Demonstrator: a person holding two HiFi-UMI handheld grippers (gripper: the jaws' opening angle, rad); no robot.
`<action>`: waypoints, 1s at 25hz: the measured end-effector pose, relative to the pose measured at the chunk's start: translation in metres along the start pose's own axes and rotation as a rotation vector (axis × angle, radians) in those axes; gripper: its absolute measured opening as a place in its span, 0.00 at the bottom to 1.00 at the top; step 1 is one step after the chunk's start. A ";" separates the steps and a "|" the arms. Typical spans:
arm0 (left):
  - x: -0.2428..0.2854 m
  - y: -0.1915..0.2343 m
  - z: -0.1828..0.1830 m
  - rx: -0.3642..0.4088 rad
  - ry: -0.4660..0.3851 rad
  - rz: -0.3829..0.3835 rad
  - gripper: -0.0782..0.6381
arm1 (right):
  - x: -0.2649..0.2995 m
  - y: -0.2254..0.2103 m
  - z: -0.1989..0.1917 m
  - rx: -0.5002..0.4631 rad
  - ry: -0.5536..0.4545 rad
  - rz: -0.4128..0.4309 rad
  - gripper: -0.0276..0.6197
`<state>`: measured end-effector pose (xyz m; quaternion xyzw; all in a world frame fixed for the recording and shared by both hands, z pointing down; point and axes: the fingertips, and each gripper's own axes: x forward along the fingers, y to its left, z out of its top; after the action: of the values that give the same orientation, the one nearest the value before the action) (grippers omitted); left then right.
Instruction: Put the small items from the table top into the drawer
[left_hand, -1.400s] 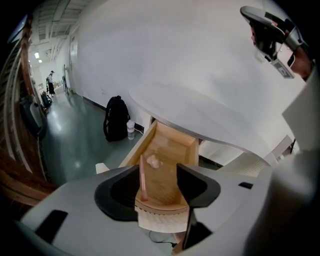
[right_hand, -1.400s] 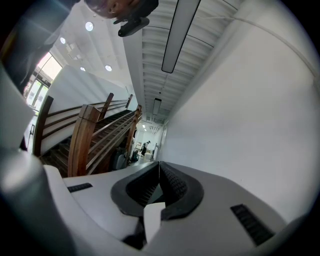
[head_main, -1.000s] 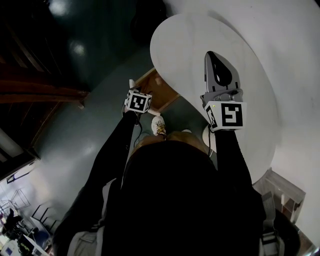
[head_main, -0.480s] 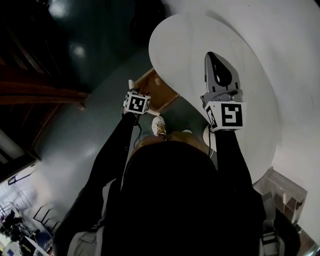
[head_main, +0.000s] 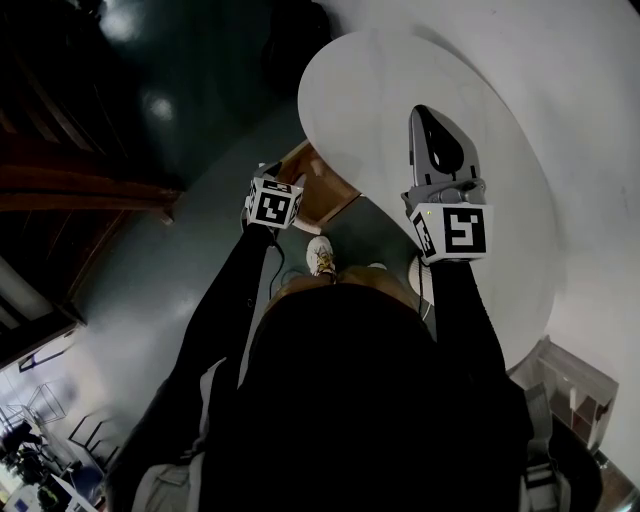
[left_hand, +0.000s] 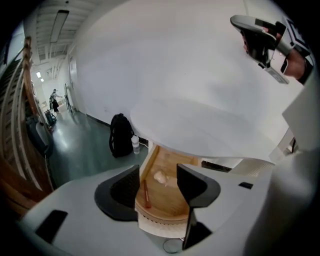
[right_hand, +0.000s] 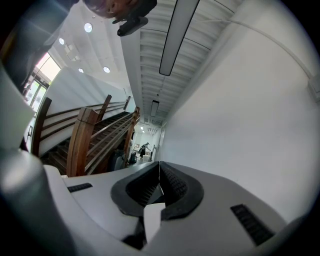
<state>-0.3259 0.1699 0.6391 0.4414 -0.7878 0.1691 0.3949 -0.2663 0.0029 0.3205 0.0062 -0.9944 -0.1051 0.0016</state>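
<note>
A white round table top fills the upper right of the head view. Under its near edge a wooden drawer stands pulled out. In the left gripper view the drawer holds a reddish pen and a small pale crumpled item. My left gripper hovers above the drawer, open, with nothing between its fingers. My right gripper is held over the table top, shut and holding nothing; in its own view it points up at a white wall. I see no small items on the table top.
A black backpack and a bottle stand on the floor beyond the drawer. A wooden staircase rises to the left. My shoe is on the grey floor below the drawer. A low shelf unit sits at the lower right.
The left gripper has shifted very slightly over the drawer. The right gripper has stayed still above the table.
</note>
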 end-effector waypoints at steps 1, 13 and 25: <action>-0.006 0.002 0.010 0.007 -0.028 0.010 0.45 | 0.000 0.000 0.001 -0.001 -0.002 0.000 0.08; -0.120 0.014 0.159 0.090 -0.465 0.129 0.45 | 0.007 0.003 0.013 -0.004 -0.037 0.007 0.08; -0.254 0.001 0.237 0.217 -0.837 0.186 0.13 | 0.014 0.012 0.025 0.005 -0.076 0.028 0.08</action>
<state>-0.3629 0.1675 0.2941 0.4380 -0.8939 0.0924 -0.0237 -0.2810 0.0195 0.2982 -0.0118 -0.9940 -0.1029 -0.0346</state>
